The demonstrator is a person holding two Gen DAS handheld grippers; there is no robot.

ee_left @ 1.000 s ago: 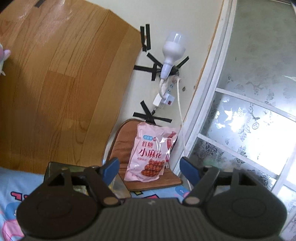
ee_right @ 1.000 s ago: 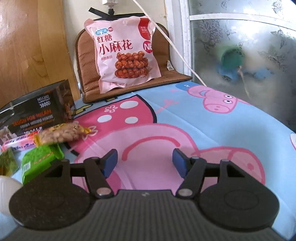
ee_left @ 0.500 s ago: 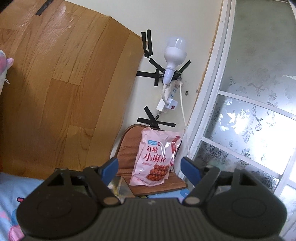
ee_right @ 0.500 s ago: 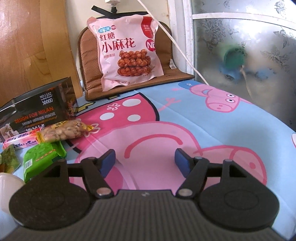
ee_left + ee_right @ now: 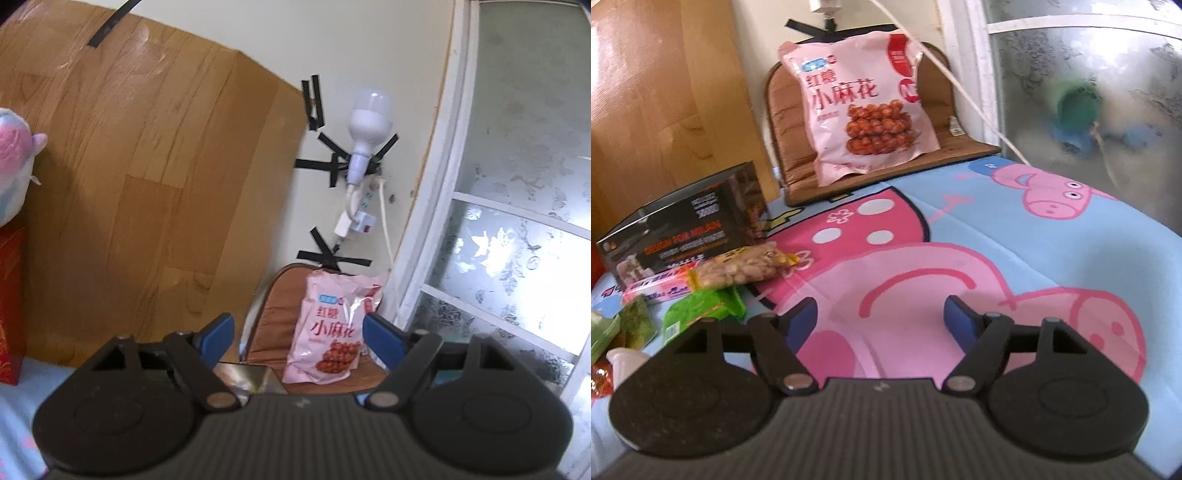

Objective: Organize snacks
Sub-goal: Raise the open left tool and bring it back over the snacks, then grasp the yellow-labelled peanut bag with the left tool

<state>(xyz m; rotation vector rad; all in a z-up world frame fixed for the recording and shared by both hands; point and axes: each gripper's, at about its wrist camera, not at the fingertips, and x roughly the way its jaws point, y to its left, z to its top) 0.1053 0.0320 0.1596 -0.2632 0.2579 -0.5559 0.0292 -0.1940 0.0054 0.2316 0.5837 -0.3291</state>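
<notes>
Right wrist view: empty right gripper (image 5: 877, 321), fingers opening; the pink snack bag (image 5: 866, 103) looks light and crinkly, best pinched at its top seam.

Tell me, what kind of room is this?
Probably a bedroom at home: a cartoon pig sheet covers what looks like a bed, snack packets lie on it, and a frosted glass door stands beside it.
</notes>
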